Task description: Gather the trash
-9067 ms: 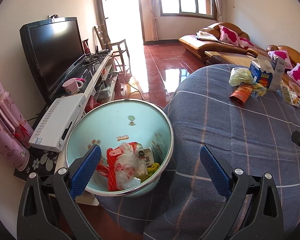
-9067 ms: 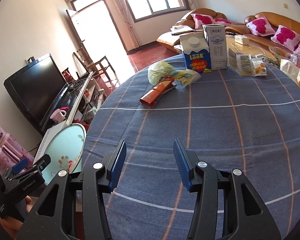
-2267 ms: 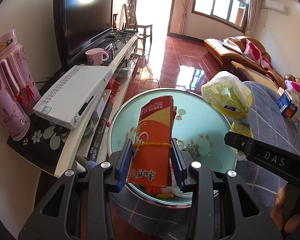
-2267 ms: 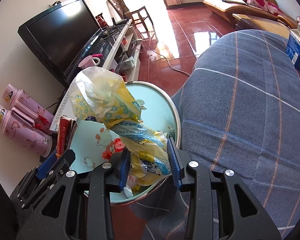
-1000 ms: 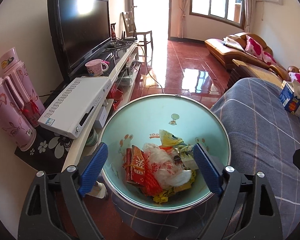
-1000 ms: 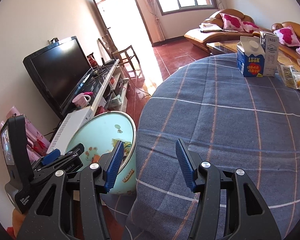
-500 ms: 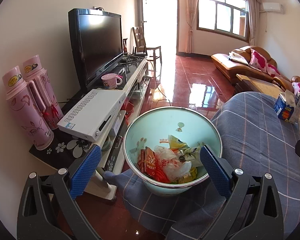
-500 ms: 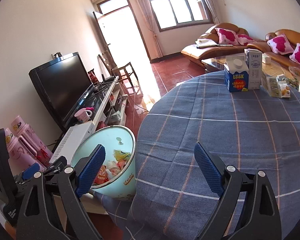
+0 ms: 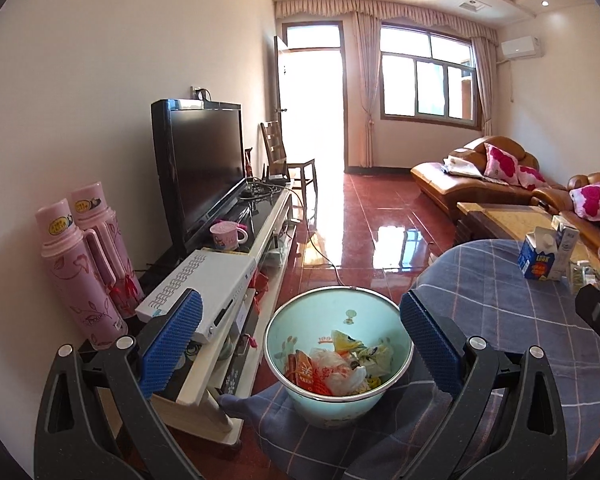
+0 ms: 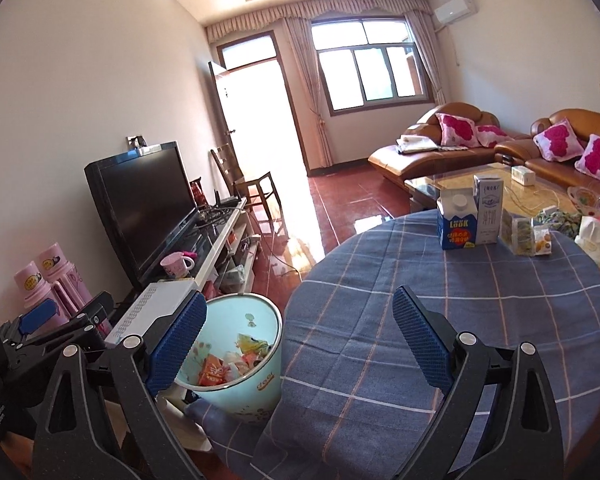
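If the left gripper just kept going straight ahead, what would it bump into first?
Most likely the light blue trash bin: it sits centred between the open left gripper fingers, just ahead and below. Depth is hard to judge, so it might pass over the rim.

bin point(image 9: 300, 316): lt-blue, upright, on floor by table edge | trash point(image 9: 336, 368): mixed wrappers, piled inside bin

Between the spread fingers point(image 9: 172, 332) of the left gripper point(image 9: 300, 340) stands the bin point(image 9: 380, 316), wrappers point(image 9: 332, 368) inside it. Beyond the left finger: set-top box point(image 9: 198, 284), flasks point(image 9: 84, 256), television point(image 9: 204, 164). Right of the bin lies the table point(image 10: 460, 296); cartons point(image 10: 470, 216) stand beyond the right gripper point(image 10: 300, 344).
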The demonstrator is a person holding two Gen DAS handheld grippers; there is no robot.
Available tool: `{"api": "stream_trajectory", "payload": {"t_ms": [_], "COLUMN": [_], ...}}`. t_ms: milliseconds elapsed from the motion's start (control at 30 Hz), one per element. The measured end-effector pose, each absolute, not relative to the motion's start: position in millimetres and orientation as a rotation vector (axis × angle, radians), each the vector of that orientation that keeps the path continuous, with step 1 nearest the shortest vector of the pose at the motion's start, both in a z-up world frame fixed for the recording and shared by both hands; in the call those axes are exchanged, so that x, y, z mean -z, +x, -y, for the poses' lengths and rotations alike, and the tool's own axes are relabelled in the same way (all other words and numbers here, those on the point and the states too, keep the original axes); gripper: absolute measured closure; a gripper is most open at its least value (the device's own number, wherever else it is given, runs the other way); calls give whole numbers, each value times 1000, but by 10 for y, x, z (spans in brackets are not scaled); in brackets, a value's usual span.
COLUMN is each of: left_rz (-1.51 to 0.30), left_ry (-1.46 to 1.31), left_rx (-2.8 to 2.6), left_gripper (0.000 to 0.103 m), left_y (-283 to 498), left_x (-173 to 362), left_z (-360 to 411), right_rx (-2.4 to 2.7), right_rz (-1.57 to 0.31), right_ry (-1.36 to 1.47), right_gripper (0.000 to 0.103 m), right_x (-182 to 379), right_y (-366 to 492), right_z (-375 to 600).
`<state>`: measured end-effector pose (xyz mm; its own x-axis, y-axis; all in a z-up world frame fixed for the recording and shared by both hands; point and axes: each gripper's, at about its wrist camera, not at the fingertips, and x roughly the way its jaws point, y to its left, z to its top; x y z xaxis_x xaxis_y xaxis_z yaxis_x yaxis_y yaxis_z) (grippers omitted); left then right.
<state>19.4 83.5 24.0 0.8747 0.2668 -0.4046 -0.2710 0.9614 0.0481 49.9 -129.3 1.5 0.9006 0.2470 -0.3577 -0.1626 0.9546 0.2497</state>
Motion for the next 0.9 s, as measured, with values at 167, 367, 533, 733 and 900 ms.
{"api": "stream_trajectory", "payload": {"t_ms": [167,367,533,733,900], "left_rz": [-376,-329,-314,-304,-313], "left_ry": [-16,-18,-14,6,19], "left_rx": [-298,-304,-291,-291,-285], "left_gripper": [6,6,6,6,6], "left_y": [43,-92,-155,-213,-229], "left_x": [-415,-570,-643,-680,-675], "left_z": [-841,-850,-825,-788,-746], "right_rx": [-230,-244,-241,-246,-246], "right_rz": [-346,-276,-249,-247,-265], "right_ry": [231,245,269,277,277], "right_gripper": [9,7,7,7,7], "right_x": [-227,-431,-469,-465,-415], "right_y": [387,211,79,37,40], "right_z": [1312,1299,1326,1353,1352]}}
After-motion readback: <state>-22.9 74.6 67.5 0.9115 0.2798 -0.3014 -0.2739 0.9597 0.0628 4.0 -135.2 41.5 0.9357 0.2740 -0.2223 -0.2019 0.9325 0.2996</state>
